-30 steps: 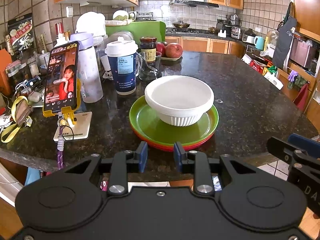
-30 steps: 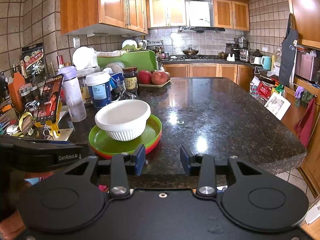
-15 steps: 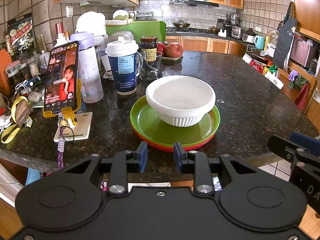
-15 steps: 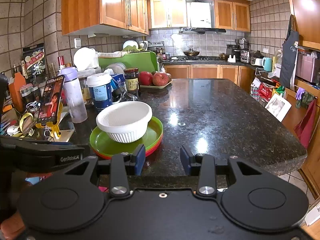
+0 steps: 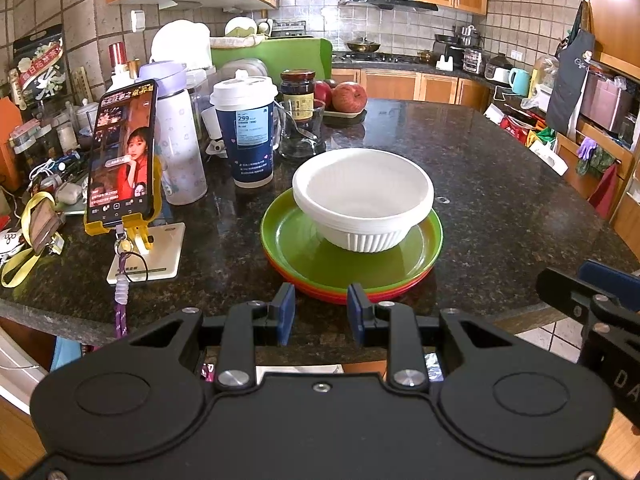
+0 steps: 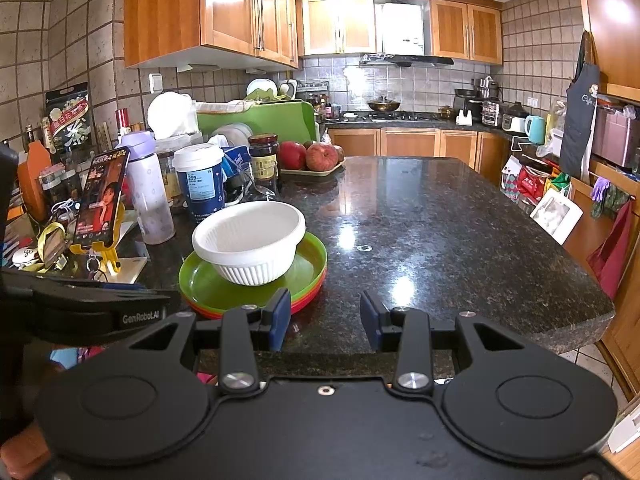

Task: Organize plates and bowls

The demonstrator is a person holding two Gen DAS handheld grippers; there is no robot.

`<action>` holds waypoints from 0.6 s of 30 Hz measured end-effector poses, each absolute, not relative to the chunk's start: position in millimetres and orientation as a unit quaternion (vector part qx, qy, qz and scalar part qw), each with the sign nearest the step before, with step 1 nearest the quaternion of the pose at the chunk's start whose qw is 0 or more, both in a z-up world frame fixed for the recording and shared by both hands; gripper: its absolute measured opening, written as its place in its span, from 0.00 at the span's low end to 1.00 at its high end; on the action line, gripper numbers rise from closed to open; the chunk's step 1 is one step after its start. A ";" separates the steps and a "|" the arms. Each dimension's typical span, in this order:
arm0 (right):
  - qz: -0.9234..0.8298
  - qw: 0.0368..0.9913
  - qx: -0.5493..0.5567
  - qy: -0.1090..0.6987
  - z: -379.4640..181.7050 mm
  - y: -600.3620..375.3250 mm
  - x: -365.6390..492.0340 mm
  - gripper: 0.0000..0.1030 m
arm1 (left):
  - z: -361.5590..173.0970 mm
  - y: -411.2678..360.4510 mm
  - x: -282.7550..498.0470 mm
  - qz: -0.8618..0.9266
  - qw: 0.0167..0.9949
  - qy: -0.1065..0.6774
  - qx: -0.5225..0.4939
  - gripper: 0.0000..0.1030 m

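Note:
A white ribbed bowl sits on a green plate stacked on orange and red plates, near the counter's front edge. It also shows in the right wrist view, on the green plate. My left gripper is open and empty, just in front of the plate stack's near rim. My right gripper is open and empty, to the right of the stack, at the counter's front edge. The left gripper's body shows at the left of the right wrist view.
A phone on a yellow stand, a white bottle, a blue paper cup, a glass and a jar stand left and behind the plates. Apples on a tray lie further back. The dark granite counter extends right.
The views have shifted slightly; the bowl and plates look a little nearer to both grippers. Both grippers stay open and empty.

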State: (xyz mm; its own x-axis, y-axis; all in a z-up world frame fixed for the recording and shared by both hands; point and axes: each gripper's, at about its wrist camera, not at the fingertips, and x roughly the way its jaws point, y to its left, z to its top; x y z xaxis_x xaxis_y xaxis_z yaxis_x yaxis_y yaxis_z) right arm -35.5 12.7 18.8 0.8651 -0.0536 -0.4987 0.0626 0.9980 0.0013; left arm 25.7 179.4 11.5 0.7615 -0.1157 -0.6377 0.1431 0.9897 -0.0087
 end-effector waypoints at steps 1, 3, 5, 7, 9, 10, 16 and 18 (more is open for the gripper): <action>-0.029 0.966 0.008 0.258 18.9 12.6 -35.2 0.39 | 11.7 179.7 25.6 -0.069 0.938 0.338 0.020 0.37; -0.028 0.966 0.007 0.258 18.9 12.4 -34.8 0.39 | 12.2 180.1 25.3 -0.068 0.938 0.338 0.019 0.37; -0.026 0.965 0.007 0.259 19.1 12.5 -34.4 0.39 | 12.5 180.3 25.5 -0.067 0.939 0.338 0.019 0.37; -0.025 0.965 0.006 0.259 19.1 12.1 -34.3 0.39 | 12.6 180.1 25.4 -0.066 0.938 0.339 0.019 0.37; -0.024 0.965 0.006 0.260 19.1 11.9 -34.1 0.39 | 13.0 179.5 24.7 -0.067 0.938 0.340 0.017 0.37; -0.024 0.965 0.006 0.260 19.1 12.0 -34.1 0.39 | 13.2 179.6 24.9 -0.067 0.938 0.341 0.017 0.37; -0.026 0.965 0.006 0.260 18.2 11.1 -33.9 0.39 | 12.8 179.2 26.0 -0.067 0.937 0.342 0.018 0.37; -0.026 0.965 0.006 0.260 18.0 10.9 -33.7 0.39 | 12.3 178.9 26.4 -0.067 0.937 0.343 0.019 0.37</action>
